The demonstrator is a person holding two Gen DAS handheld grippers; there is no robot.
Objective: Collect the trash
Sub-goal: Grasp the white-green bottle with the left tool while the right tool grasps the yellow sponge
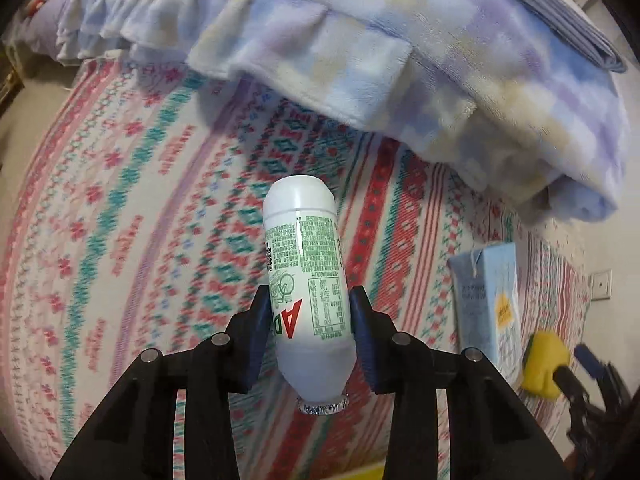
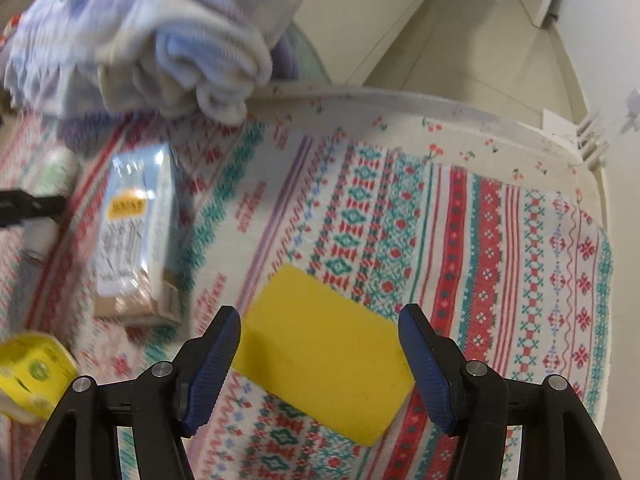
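Now left gripper [image 1: 310, 320] clamps white bottle [image 1: 306, 276], raised over patterned bedspread [image 1: 120, 220]. Right gripper [image 2: 320, 344] open, fingers either side of yellow sponge [image 2: 324, 352]. Blue carton [image 2: 132, 232] lies nearby.

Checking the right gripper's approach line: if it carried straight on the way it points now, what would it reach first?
The yellow sponge, which already lies between the open right gripper fingers on the patterned bedspread. Whether the pads touch it yet is unclear.
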